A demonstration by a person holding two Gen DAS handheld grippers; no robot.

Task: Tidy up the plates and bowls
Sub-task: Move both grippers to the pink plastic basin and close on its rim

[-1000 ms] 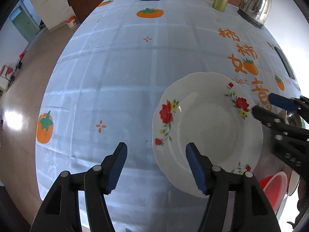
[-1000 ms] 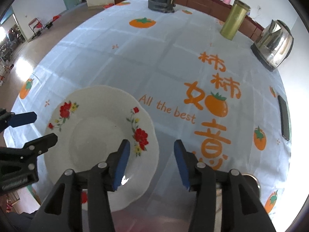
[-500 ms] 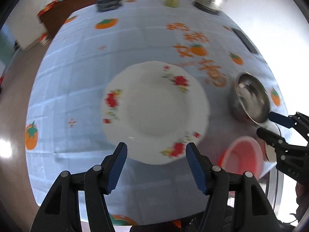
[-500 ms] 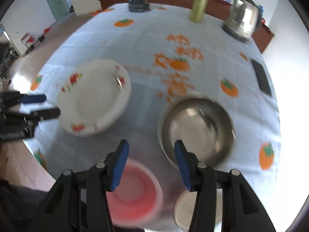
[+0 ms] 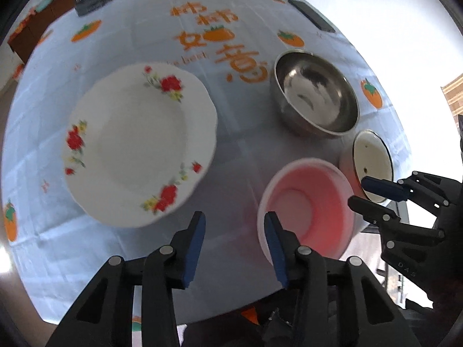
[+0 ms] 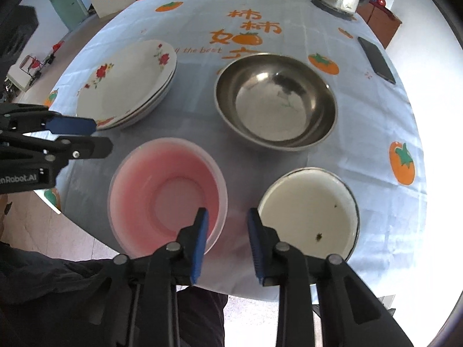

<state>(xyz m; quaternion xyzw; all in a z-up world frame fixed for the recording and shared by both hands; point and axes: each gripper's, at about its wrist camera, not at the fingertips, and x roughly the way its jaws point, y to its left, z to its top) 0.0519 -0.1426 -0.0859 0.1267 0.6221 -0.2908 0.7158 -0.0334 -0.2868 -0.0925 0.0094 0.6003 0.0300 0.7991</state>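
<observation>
Right gripper (image 6: 226, 231) was closing, jaws straddling the near rim of the pink bowl (image 6: 162, 190), pads not yet pinching. Left gripper (image 5: 235, 240) was also closing, empty, bowl rim just right of it. Probably best to seat the rim deep before lifting toward the steel bowl (image 6: 275, 98).

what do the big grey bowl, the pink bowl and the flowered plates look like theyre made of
Big grey metal bowl: likely stainless steel, its brushed, shiny inside mirrors light.
Translucent pink bowl: probably plastic, with a matte, frosted, light-passing wall.
White flowered plates: seemingly glazed ceramic or porcelain, glossy white with printed red flowers; melamine cannot be ruled out.
</observation>
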